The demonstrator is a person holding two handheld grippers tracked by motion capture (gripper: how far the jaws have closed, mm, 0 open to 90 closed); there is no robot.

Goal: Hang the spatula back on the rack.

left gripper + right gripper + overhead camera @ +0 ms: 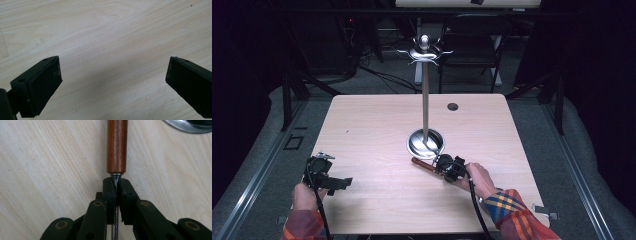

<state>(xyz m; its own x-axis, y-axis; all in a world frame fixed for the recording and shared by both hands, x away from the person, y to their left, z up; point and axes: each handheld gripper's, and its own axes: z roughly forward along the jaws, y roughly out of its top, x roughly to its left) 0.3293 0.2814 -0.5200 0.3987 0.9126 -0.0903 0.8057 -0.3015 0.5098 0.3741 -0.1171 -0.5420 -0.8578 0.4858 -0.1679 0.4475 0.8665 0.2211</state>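
A utensil with a reddish-brown wooden handle (117,145) lies flat on the pale wooden table (377,120), just in front of the round metal base (418,142) of a tall stand. My right gripper (115,186) is shut on the thin metal shank where it leaves the handle. In the high view the right gripper (443,165) sits low at the table's middle right, with the handle (421,163) pointing left from it. My left gripper (343,182) hovers near the front left corner. Its jaws stand wide apart, and the left gripper (113,72) has only bare table between them.
The stand's thin pole (425,90) rises from the base to a crown of curved metal hooks (424,52). A small round hole (452,106) marks the far right of the table. A dark chair (472,45) stands beyond the table. The base rim (190,126) lies close to the handle.
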